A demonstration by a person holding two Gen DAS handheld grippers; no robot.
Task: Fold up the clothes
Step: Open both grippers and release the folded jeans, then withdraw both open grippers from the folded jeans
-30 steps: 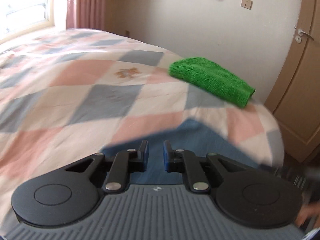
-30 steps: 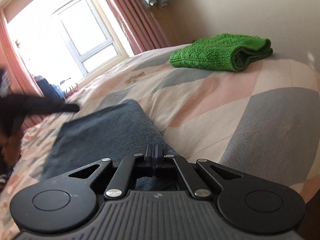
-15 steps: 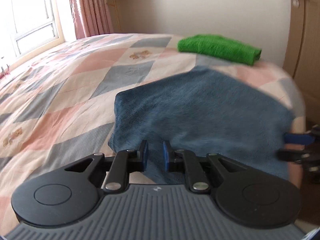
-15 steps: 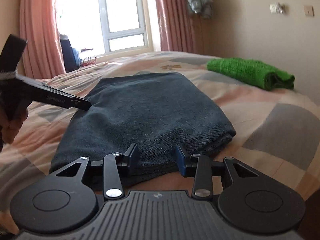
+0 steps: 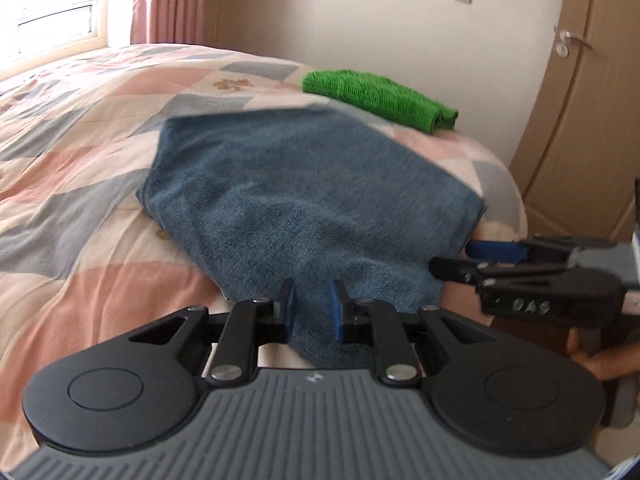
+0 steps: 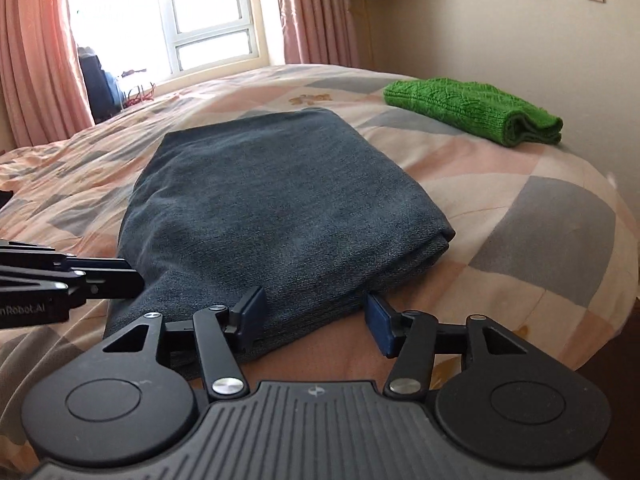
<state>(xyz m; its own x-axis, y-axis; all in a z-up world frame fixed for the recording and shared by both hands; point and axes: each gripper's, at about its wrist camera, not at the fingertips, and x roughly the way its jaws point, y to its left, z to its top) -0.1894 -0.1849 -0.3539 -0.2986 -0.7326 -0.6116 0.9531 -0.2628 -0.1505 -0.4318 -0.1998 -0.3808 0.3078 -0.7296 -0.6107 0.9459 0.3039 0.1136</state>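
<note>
A folded blue denim garment (image 5: 304, 196) lies flat on the bed; it also shows in the right wrist view (image 6: 272, 200). My left gripper (image 5: 312, 312) is open, its fingers just over the garment's near edge, holding nothing. My right gripper (image 6: 316, 316) is open wide at the garment's near edge, empty. The right gripper shows at the right of the left wrist view (image 5: 516, 260), and the left gripper at the left of the right wrist view (image 6: 80, 284).
A folded green knit sweater (image 6: 476, 110) lies at the far corner of the bed (image 6: 540, 208), also in the left wrist view (image 5: 380, 98). A wooden door (image 5: 580, 100) stands to the right. A window with pink curtains (image 6: 40, 52) is behind the bed.
The right gripper let go of the denim garment and opened wide. The garment now lies folded flat on the bed. Both grippers drew back to its near edge.
</note>
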